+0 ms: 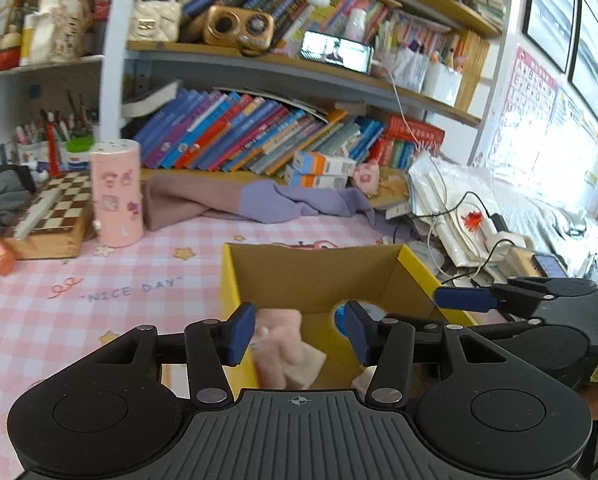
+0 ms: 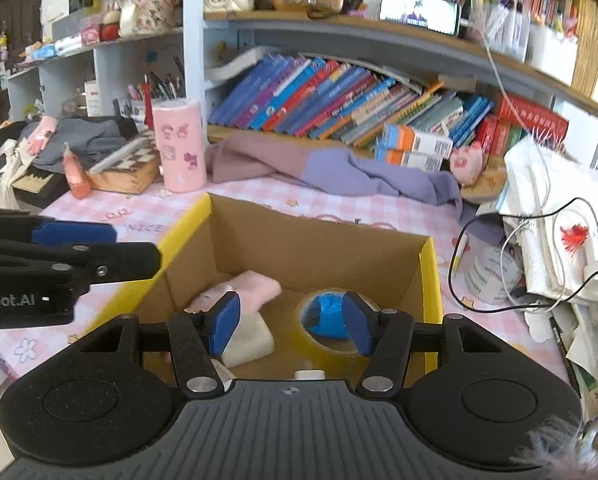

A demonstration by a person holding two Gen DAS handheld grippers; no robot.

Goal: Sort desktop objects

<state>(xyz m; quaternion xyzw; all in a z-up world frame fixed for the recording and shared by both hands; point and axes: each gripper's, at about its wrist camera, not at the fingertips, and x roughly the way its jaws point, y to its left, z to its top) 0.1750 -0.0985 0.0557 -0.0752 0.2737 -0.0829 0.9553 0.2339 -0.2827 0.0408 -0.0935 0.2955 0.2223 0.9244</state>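
Observation:
A yellow cardboard box (image 1: 229, 276) (image 2: 429, 276) stands open on the pink checked desk mat. Inside lie a pink plush item (image 1: 279, 344) (image 2: 255, 286), a white block (image 2: 249, 340) and a tape roll with a blue object in it (image 2: 327, 316). My left gripper (image 1: 299, 332) is open above the box's near edge, with the pink plush below and between its fingers. My right gripper (image 2: 289, 324) is open and empty over the box, and it also shows at the right of the left wrist view (image 1: 463, 298).
A pink cylinder holder (image 1: 117, 192) (image 2: 181, 146), a chessboard box (image 1: 51, 216) and an orange bottle (image 2: 75, 178) stand at the left. A purple cloth (image 1: 259, 200) (image 2: 339, 172) lies behind the box. Cables, papers and a tape roll (image 2: 493, 276) crowd the right. Bookshelves (image 1: 259, 136) rise behind.

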